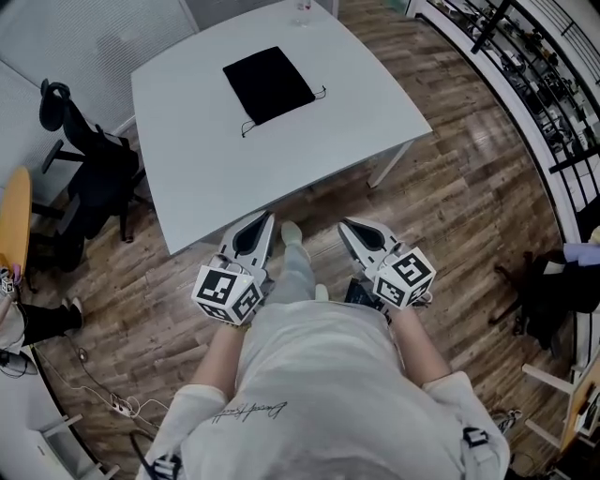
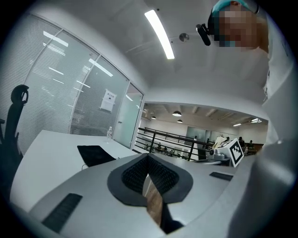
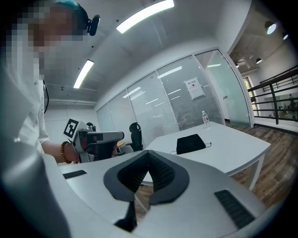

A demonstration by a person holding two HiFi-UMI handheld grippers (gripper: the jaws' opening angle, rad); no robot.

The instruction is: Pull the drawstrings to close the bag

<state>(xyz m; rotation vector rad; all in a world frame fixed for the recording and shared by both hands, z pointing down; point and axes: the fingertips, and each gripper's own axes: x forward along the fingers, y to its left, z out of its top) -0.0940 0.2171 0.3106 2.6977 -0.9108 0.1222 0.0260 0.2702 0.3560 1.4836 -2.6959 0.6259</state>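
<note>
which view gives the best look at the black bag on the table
Head view: it looks down on the whole black bag, drawstrings showing at two corners. Both gripper views show it small, distant and nearly edge-on.

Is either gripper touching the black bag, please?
No, the left gripper and right gripper sit short of the table, away from the bag.

A white tabletop carried a flat black bag and, at its far edge, a bottle.
</note>
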